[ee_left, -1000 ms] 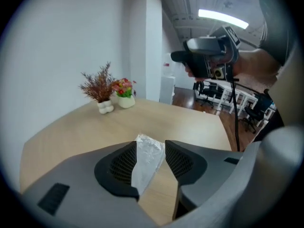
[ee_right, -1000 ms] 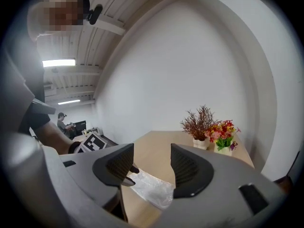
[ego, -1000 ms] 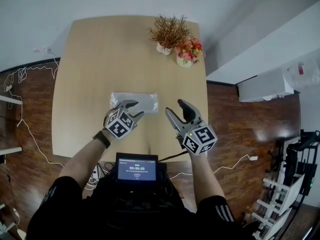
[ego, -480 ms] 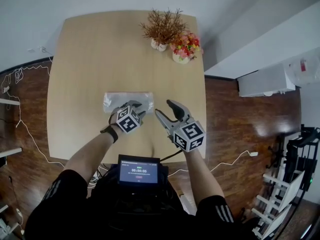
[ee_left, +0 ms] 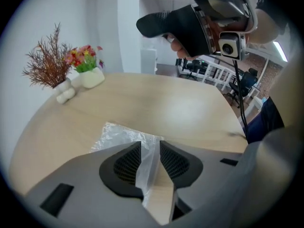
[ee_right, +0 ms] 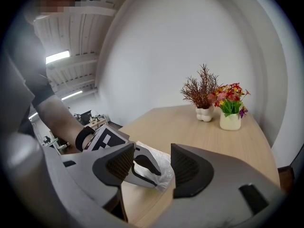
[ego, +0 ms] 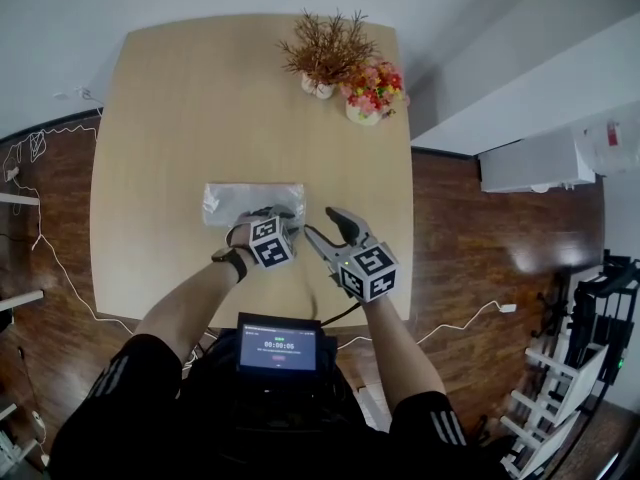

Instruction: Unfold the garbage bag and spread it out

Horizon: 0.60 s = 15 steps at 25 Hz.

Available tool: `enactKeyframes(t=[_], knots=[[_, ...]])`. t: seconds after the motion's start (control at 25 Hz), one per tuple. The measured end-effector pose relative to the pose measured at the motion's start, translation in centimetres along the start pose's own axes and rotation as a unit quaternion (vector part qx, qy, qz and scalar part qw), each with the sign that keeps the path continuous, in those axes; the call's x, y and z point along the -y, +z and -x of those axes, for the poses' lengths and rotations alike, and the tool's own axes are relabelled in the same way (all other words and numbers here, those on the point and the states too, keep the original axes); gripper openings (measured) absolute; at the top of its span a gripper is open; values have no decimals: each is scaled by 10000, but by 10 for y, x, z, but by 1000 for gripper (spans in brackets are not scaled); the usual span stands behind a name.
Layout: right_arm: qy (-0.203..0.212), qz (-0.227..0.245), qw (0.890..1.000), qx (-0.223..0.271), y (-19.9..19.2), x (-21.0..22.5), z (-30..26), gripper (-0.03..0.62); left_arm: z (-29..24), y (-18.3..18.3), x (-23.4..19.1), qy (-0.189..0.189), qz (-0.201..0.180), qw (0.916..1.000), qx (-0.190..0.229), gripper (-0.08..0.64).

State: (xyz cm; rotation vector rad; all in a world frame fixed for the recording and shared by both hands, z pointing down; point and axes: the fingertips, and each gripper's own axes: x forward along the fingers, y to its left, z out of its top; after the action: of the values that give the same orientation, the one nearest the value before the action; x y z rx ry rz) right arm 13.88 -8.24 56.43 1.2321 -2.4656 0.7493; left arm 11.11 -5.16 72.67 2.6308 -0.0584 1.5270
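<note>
Left hand-held gripper (ee_left: 150, 142): down on the near right part of the garbage bag (ego: 238, 200) and pointing steeply down. Its jaws have just been closing to a narrow gap. A raised ridge of clear film stands between the pads and touches both, so I read it as a pinch.
Garbage bag: still folded, a flat clear rectangle on the surface (ego: 180, 98). Its long axis runs left to right across the head view, and most of it stretches leftward from the pinch.
Right hand-held gripper (ego: 322, 223): just beside the bag's right end and off the film. Its jaws are wide apart and hold nothing; between them I see only the left hand-held gripper and the bag's corner beyond.
Key relation: the bag lies to the left of the right hand-held gripper and close by. The left one is already on it, so it is the nearer.
Likely next need: the right one needs a short reach leftward to a free layer at that end, then the two pull apart along the long axis.
</note>
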Motion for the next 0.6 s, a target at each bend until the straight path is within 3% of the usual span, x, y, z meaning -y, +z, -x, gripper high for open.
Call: enactKeyframes(t=[0.28, 0.48, 0.6], knots=[[-48, -194, 9998, -84, -17, 8, 3, 264, -12, -6, 5, -167, 261, 9993, -190, 89], [-49, -239, 9997, -69, -22, 10, 5, 264, -13, -6, 3, -195, 602, 9980, -61, 10], [-52, -246, 9997, -63, -23, 10, 4, 264, -10, -3, 2, -246, 852, 9960, 89, 1]])
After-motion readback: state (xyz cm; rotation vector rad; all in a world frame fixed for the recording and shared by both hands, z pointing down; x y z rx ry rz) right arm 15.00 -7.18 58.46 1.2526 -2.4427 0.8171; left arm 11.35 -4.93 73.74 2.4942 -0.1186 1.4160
